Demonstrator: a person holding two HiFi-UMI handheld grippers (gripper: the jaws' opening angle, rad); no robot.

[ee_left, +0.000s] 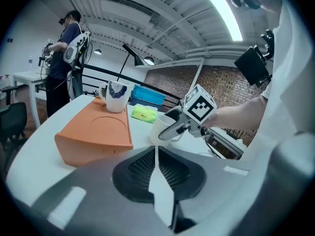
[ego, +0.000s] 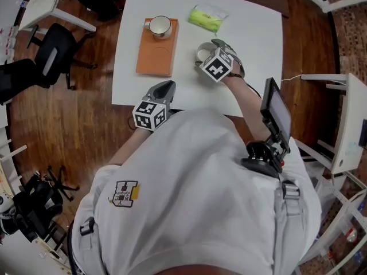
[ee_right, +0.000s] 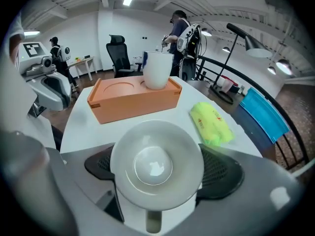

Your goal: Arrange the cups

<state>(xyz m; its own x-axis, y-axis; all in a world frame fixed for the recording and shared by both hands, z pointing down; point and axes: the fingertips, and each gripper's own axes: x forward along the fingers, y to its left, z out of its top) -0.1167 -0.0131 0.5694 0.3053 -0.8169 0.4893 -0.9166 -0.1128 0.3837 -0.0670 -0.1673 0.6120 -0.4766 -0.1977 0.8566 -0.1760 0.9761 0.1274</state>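
Note:
Two white cups are in play. One cup (ego: 160, 26) stands on the far end of an orange tray (ego: 156, 56). The other cup (ego: 200, 53) stands on the white table (ego: 258, 62) right of the tray. In the right gripper view this cup (ee_right: 156, 163) sits mouth-up between the pads, handle toward the camera. My right gripper (ego: 207, 49) straddles it with its jaws wide; no firm press shows. My left gripper (ego: 166, 86) hovers at the table's near edge, its jaws (ee_left: 156, 154) shut on nothing. The tray's near round recess (ee_right: 118, 87) holds nothing.
A yellow-green packet (ego: 207, 19) lies at the table's far side, right of the tray. Black office chairs (ego: 54, 53) stand on the wooden floor to the left. Another white desk (ego: 350, 119) is at the right. People stand in the background (ee_left: 69, 43).

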